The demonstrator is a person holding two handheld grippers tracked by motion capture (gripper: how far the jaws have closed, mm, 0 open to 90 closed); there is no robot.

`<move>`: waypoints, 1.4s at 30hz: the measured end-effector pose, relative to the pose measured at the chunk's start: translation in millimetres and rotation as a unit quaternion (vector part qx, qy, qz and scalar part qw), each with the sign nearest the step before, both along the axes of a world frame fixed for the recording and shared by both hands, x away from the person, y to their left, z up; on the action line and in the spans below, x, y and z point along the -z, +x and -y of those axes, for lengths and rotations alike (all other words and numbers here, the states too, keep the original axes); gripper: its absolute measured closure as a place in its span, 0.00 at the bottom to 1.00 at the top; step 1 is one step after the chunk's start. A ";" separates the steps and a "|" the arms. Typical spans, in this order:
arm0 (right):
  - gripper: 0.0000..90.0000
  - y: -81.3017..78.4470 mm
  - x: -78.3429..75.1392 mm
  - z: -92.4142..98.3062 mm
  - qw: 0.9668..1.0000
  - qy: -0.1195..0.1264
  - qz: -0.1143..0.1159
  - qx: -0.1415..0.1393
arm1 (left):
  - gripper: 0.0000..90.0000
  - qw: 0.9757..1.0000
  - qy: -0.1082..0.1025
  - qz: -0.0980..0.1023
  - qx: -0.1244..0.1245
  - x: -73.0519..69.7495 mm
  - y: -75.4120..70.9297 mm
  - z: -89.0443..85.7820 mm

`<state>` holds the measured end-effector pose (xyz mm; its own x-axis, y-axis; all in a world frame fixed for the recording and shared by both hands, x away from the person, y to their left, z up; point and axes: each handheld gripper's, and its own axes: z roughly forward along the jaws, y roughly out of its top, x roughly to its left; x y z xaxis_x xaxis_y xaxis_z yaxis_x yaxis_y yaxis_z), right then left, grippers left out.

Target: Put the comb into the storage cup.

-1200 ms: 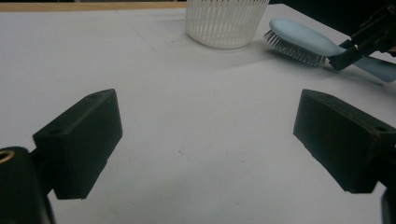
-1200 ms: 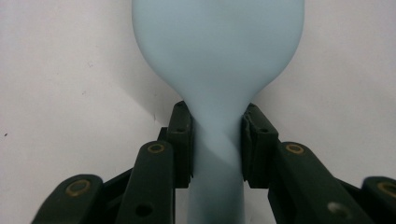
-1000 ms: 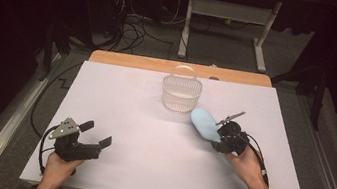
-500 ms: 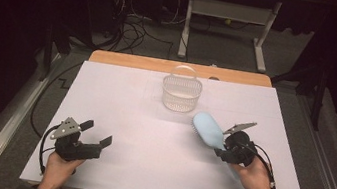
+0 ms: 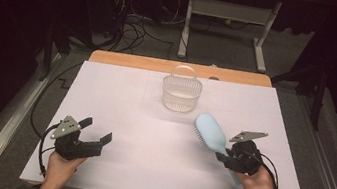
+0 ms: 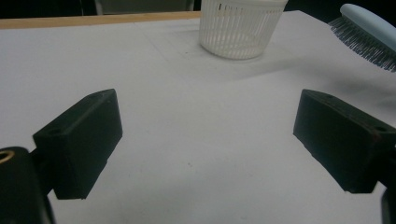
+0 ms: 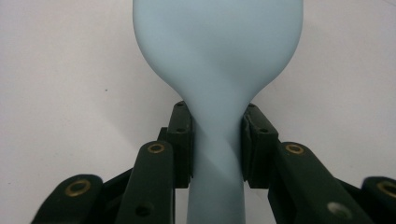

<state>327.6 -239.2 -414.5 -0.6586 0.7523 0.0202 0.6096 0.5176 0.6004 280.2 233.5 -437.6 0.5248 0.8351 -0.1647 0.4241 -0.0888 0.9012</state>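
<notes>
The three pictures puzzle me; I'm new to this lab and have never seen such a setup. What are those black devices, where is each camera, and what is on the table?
A person holds a hand tool with a two-jaw claw in each hand. The high view looks down from above the white table; each of the other two cameras rides on one claw. The left claw is open and holds nothing. The right claw is shut on the handle of a light blue hairbrush, seen close between its jaws in the right gripper view. A white plastic basket stands at the far side.
</notes>
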 end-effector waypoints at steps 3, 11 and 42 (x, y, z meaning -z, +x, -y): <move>0.78 -5.0 0.3 -1.3 1.000 0.008 0.000 0.001 | 0.08 1.000 -0.003 0.009 0.003 -4.0 -1.9 2.6; 0.78 -12.5 2.1 -6.5 1.000 0.019 0.013 -0.013 | 0.08 0.999 -0.004 0.029 0.016 -13.4 -5.6 14.1; 0.78 -32.2 -0.1 -23.6 0.996 0.065 0.034 -0.043 | 0.08 0.994 -0.009 0.043 0.104 -29.3 -5.4 63.7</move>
<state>295.4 -215.6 -414.4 -0.7243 0.6863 0.0669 0.5215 0.4817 0.7042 274.8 169.8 -408.3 0.6981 0.7047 -0.1269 0.3206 -0.1492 0.9354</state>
